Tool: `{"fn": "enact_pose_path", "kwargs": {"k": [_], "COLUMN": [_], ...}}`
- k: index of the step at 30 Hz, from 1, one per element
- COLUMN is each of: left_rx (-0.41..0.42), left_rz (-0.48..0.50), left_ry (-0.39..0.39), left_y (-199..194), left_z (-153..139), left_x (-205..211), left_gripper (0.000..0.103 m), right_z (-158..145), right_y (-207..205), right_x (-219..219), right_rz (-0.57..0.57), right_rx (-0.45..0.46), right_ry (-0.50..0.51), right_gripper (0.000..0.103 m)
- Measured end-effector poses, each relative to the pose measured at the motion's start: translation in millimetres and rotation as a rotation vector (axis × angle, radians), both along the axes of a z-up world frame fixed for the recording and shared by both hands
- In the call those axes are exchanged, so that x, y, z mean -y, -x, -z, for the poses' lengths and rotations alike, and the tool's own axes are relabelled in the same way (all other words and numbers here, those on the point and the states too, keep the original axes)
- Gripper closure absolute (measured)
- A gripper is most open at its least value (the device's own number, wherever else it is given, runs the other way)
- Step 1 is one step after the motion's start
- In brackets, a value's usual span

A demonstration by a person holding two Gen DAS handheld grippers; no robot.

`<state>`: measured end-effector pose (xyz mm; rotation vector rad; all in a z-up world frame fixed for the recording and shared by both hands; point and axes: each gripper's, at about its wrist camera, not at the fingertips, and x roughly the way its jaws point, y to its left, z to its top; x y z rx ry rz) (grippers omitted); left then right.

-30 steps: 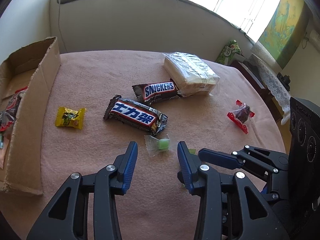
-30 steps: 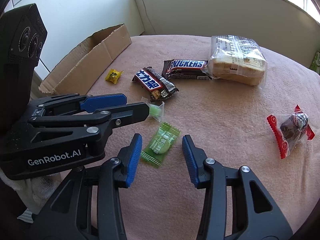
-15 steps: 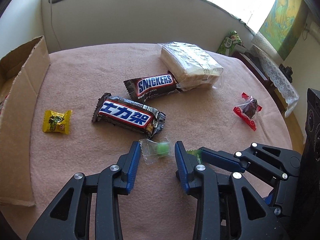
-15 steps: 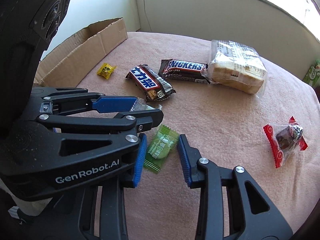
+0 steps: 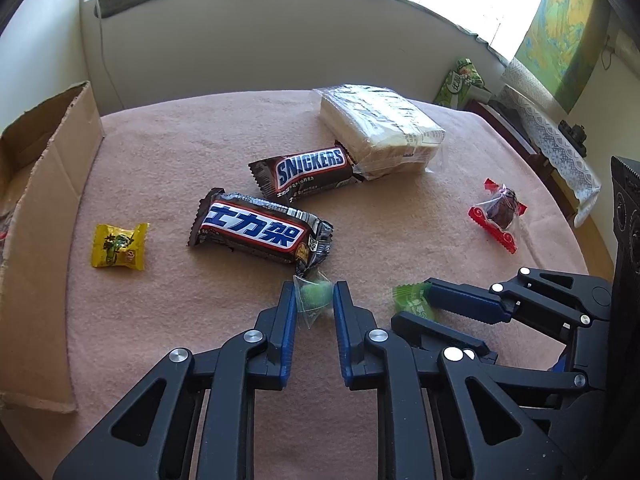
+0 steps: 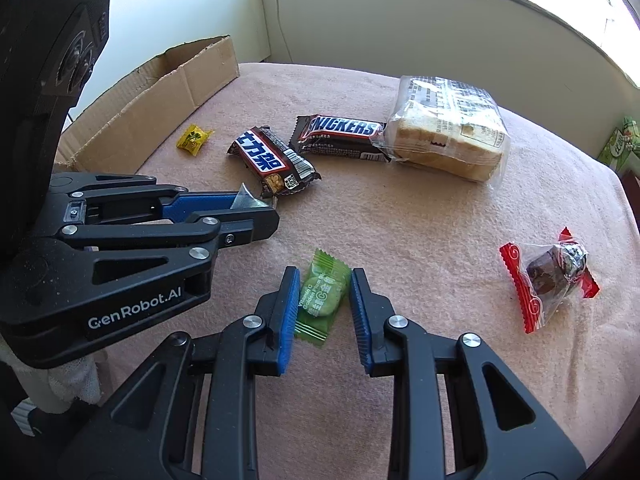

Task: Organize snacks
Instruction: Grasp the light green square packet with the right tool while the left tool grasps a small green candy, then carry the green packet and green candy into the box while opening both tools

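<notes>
My left gripper (image 5: pixel 314 294) is shut on a small clear-wrapped green candy (image 5: pixel 316 295) on the pink tablecloth, just below the Chinese-label Snickers bar (image 5: pixel 258 229). My right gripper (image 6: pixel 322 290) has its jaws close around a green-wrapped candy (image 6: pixel 323 294), both pads at or nearly at its wrapper; it still lies on the cloth. The left gripper also shows in the right wrist view (image 6: pixel 256 208), with the clear wrapper's corner sticking out. The right gripper shows in the left wrist view (image 5: pixel 420 304) on the green wrapper (image 5: pixel 412 302).
A cardboard box (image 5: pixel 38 184) stands at the left table edge. On the cloth lie a yellow candy (image 5: pixel 118 246), an English-label Snickers (image 5: pixel 308 172), a wrapped bread pack (image 5: pixel 380 130) and a red-wrapped dark snack (image 5: pixel 498 214). A green bag (image 5: pixel 460 82) sits beyond the table.
Both grippers moved forward and down over their candies and their jaws narrowed. The left now pinches the clear-wrapped candy; the right closed in on the green-wrapped one.
</notes>
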<state>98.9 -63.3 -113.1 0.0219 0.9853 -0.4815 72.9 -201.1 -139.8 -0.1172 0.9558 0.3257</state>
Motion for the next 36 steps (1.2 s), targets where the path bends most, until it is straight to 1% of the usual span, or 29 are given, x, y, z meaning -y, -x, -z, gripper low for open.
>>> {"fn": "enact_pose_path", "kwargs": {"k": [6,10,19,27,36], "left_rx": [0.003,0.008,0.048,0.103,0.147], "left_rz": [-0.017,-0.045,-0.097,-0.166,-0.261], "left_ry": [0.010,0.022,0.047,0.053,0.046], "left_y": [7,11,22,27,25], "left_z": [-2,-6,-24,-43,-56], "left_x": [-5,-13,-33,-62,-106], "left_gripper": [0.087,0.087,0.087,0.087,0.087], "right_z": [-3,-7,-27,-46,-66], "right_y": [4,7,13,9,-17], "right_x": [10,17,20,3,-32], "right_rz": [0.025,0.039,0.042,0.006,-0.048], "right_rx": [0.001,0.006,0.042,0.076,0.109], "right_ry": [-0.026,-0.040,-0.062,-0.070,-0.091], "right_gripper": [0.077,0.077,0.077,0.077,0.077]}}
